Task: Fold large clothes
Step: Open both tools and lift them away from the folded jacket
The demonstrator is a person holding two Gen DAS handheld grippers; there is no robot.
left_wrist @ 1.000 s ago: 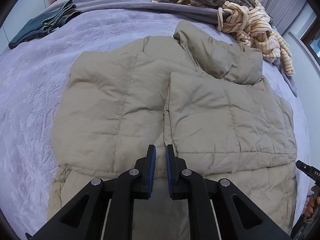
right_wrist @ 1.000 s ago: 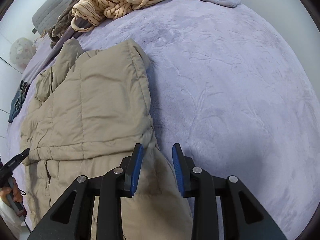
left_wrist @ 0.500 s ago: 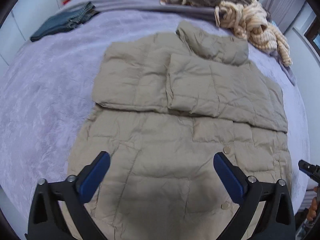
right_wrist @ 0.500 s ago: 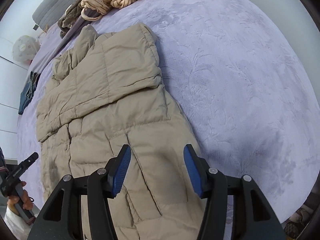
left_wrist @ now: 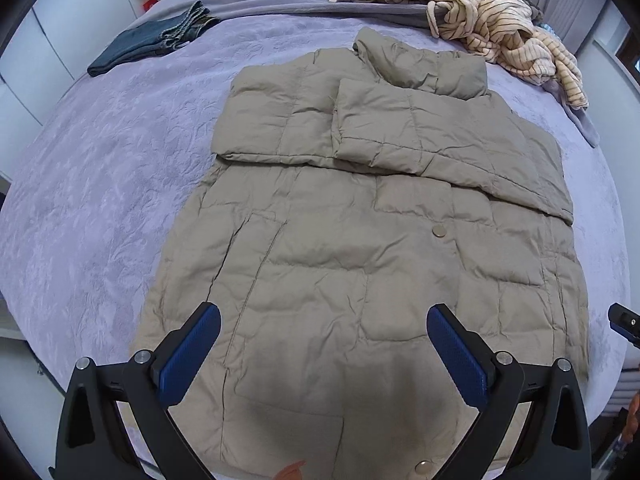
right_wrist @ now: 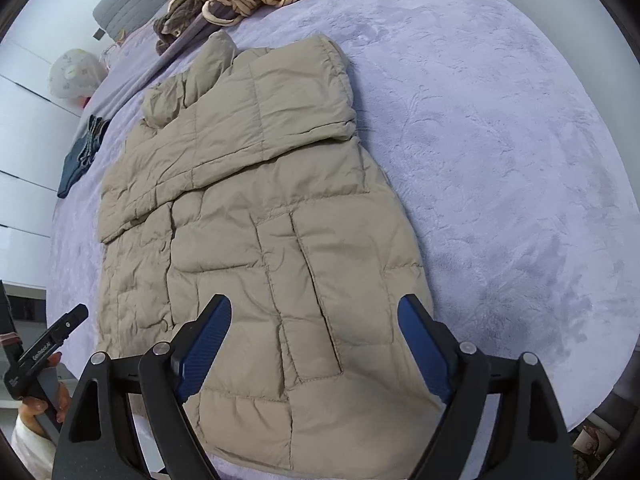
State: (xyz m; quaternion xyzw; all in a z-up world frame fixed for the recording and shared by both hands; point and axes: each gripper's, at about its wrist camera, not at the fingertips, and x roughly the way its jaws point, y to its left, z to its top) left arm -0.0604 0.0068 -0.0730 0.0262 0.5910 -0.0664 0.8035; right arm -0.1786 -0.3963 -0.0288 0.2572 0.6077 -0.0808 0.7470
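Step in hand, as judged: sleeves lie folded across the chest; the hem fold is next. The left gripper (left_wrist: 323, 350), fingers wide apart and empty, hovers above the jacket (left_wrist: 360, 248) hem at the bed (left_wrist: 100, 168) near edge. The right gripper (right_wrist: 315, 344), likewise spread and empty, hovers over the hem's right corner. Next move requires lowering both and clamping the hem.

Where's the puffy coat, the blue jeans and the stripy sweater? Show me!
puffy coat (left_wrist: 360, 264), left wrist view, on the quilted front below the folded sleeves.
blue jeans (left_wrist: 152, 40), left wrist view, on the middle of the folded denim.
stripy sweater (left_wrist: 516, 40), left wrist view, on the crumpled cream knit.
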